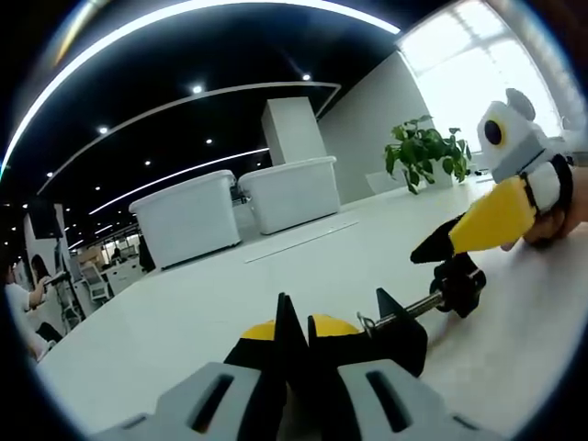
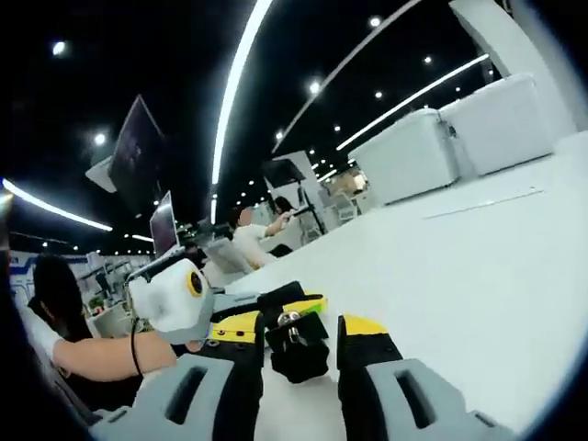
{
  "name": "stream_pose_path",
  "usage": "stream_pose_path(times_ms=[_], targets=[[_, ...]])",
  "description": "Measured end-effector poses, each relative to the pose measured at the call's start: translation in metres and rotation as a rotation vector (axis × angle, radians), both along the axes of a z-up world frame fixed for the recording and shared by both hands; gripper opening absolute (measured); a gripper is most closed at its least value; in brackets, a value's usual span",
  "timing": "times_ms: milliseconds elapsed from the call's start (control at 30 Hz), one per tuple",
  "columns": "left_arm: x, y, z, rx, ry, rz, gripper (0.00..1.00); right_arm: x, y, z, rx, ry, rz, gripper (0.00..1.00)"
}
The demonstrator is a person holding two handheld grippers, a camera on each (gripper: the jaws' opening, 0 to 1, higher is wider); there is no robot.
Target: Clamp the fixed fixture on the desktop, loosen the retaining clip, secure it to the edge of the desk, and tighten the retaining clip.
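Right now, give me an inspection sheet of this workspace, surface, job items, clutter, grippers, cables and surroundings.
Surface: white desktop, flat.
Job's things: black clamp fixture with a threaded screw and black knob.
Clutter: two white bins at the far side of the desktop.
Grippers: left gripper shut on the clamp fixture; right gripper has its jaws around the knob, grip unclear.
Cables: nothing seen.
Surroundings: potted plant, bright window, ceiling light strips, monitors, people seated at desks.

2 white bins [image 1: 241, 209] on desk | potted plant [image 1: 424, 152] by window | monitors [image 2: 152, 184] behind
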State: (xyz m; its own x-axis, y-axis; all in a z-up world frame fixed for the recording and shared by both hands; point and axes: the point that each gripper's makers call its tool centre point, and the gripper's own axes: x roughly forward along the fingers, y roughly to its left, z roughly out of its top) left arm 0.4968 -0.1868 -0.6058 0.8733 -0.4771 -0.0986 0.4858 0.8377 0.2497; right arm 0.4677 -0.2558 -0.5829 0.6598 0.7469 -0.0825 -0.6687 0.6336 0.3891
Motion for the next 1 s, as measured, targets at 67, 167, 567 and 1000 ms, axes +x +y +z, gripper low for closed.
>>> stream_pose_path(times_ms=[67, 167, 567, 1000], targets=[[0.000, 0.000, 0.000, 0.001, -0.001, -0.001, 0.09, -0.007, 0.007, -0.004, -0.009, 0.015, 0.019, 0.21], [0.001, 0.000, 0.000, 0.000, 0.000, 0.000, 0.09, -0.013, 0.010, -0.006, -0.010, 0.017, 0.016, 0.21], [0.002, -0.001, 0.000, -0.002, 0.002, 0.000, 0.09, -0.025, 0.017, 0.004, -0.273, -0.360, -0.005, 0.21], [0.003, 0.001, 0.000, -0.002, 0.002, 0.009, 0.09, -0.028, 0.027, 0.004, -0.630, -0.673, -0.045, 0.21]])
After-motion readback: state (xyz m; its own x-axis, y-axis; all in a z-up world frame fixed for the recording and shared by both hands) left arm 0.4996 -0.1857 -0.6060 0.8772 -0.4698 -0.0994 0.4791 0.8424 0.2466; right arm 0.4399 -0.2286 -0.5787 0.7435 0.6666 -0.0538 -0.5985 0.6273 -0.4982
